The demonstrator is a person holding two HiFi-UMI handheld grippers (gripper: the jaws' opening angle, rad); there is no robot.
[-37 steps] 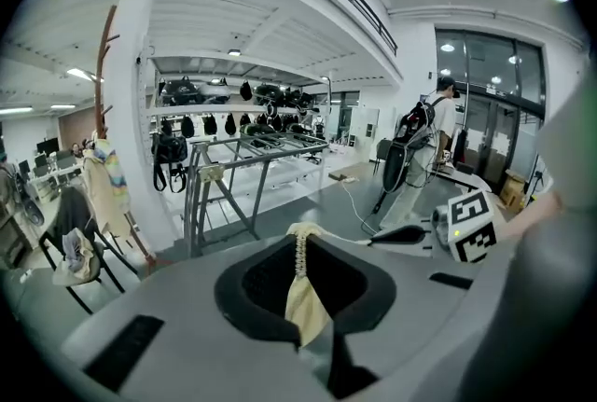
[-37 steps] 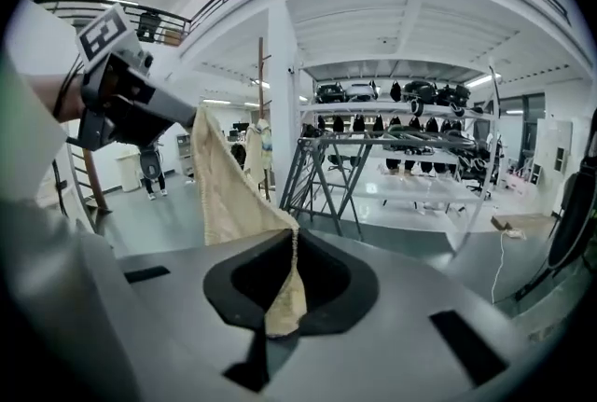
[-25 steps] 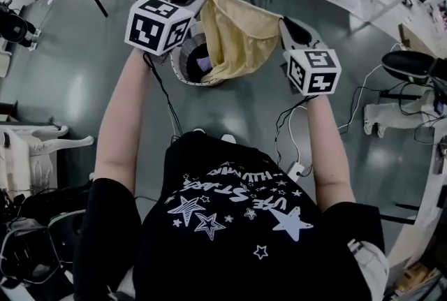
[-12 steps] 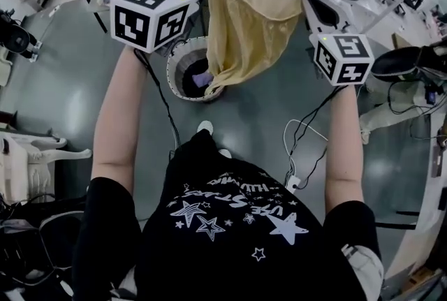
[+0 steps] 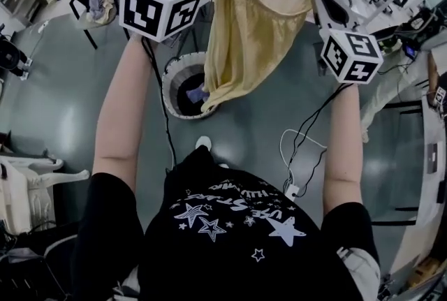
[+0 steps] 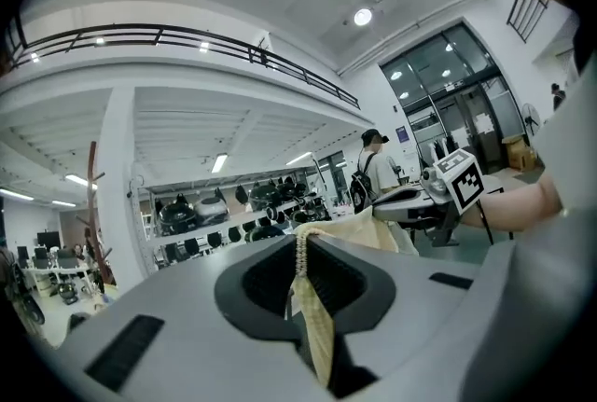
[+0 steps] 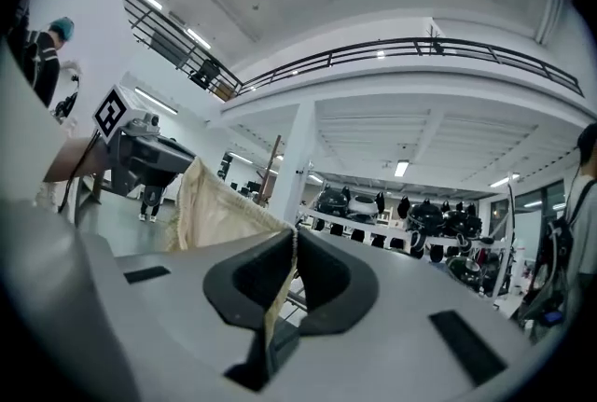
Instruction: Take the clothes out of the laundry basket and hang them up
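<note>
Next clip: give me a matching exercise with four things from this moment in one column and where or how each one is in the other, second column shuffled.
Things:
1. yellow garment
2. laundry basket
3. purple cloth
4. left gripper

Place or state:
A. lies inside the basket
B. shut on a garment edge
C. held up in the air, spread wide
D. stands on the floor, below the garment

Pairs: 1-C, 2-D, 3-A, 4-B

We stand in a big, high-ceilinged lab hall: a railed mezzanine (image 6: 187,38) overhead, shelves (image 7: 382,223) of dark equipment, glass entrance doors (image 6: 448,97), and cables (image 5: 305,137) trailing across the grey floor (image 5: 63,97).
</note>
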